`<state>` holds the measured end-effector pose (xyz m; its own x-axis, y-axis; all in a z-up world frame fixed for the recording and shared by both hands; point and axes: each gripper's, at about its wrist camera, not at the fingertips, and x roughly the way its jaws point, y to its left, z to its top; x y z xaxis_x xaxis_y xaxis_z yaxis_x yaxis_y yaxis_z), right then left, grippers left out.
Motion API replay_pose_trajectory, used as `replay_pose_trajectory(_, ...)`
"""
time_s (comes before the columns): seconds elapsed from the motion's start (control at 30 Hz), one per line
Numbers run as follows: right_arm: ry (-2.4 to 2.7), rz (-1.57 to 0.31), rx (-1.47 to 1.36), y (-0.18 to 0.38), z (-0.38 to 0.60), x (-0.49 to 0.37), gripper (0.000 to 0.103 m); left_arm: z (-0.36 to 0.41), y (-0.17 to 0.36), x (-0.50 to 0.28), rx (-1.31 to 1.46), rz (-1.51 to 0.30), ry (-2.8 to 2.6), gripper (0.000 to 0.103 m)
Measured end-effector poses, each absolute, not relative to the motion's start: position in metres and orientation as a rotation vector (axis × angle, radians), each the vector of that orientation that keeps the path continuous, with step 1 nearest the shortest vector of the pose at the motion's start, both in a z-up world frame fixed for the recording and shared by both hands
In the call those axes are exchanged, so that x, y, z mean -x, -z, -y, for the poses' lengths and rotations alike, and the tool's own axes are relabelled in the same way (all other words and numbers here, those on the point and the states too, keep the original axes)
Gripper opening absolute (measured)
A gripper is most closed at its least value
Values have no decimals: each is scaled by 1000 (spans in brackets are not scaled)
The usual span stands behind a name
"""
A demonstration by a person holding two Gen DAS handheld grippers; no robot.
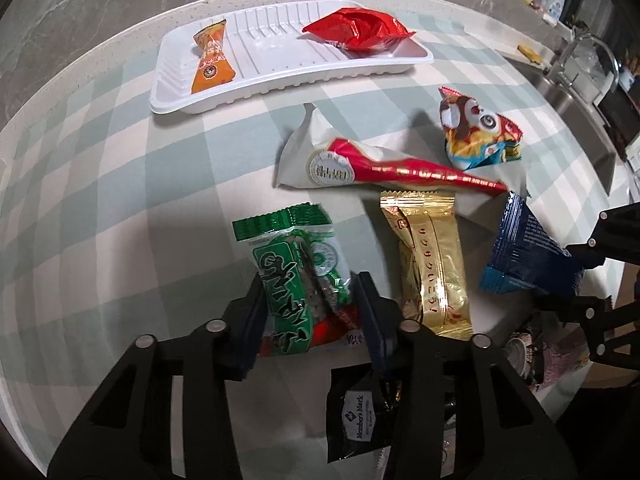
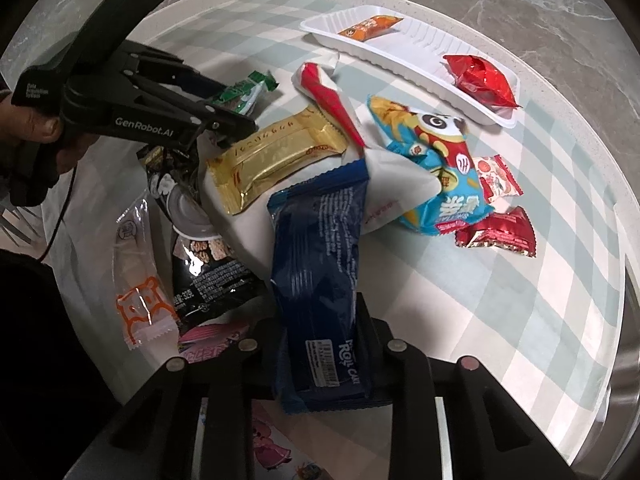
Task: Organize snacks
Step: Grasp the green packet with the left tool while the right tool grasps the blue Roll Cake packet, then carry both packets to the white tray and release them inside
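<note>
My left gripper point(image 1: 310, 304) is shut on a green snack packet point(image 1: 298, 276), also seen in the right wrist view point(image 2: 240, 94). My right gripper point(image 2: 320, 344) is shut on a dark blue roll-cake packet point(image 2: 320, 280), which also shows in the left wrist view point(image 1: 524, 248). The white tray point(image 1: 180, 92) at the far side holds an orange packet point(image 1: 210, 58) and a red packet point(image 1: 358, 30). A gold packet point(image 1: 432, 264), a red-and-white packet point(image 1: 360, 164) and a cartoon packet point(image 1: 476, 128) lie on the checked table between.
Two small red packets point(image 2: 500, 232) lie right of the cartoon packet point(image 2: 436, 168). A black packet point(image 2: 208, 264), a clear bear-print packet point(image 2: 138, 276) and pink packets point(image 2: 208, 340) lie near the table's front edge. A sink point(image 1: 576, 80) is at the right.
</note>
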<state>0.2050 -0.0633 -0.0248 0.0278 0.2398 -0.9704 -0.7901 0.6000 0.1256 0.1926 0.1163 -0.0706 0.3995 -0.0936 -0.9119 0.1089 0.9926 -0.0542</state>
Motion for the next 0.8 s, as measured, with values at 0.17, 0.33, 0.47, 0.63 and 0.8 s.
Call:
replay_pose_trajectory(0.17,-861,-1300,500,14,67,-206,29,-120,69,-189,1,-1153,147,32)
replay_pose_trajectory(0.33,-886,-1299,457,2,69,-208,29,-126,64,-182,35,-1147,168,32)
replay_pose_trajectory(0.47,-909,-1297,394,-8,71,-212,29,-135,55,-178,75,-1136,180,32)
replay_pose_trajectory(0.63,-916,-1292,299,-21,72,-227,29,-149,40,-181,124,-1110,189,32)
replay_pose_trajectory(0.8,-909,-1296,188,-29,72,-250,29,-159,26,-195,168,-1082,198,32)
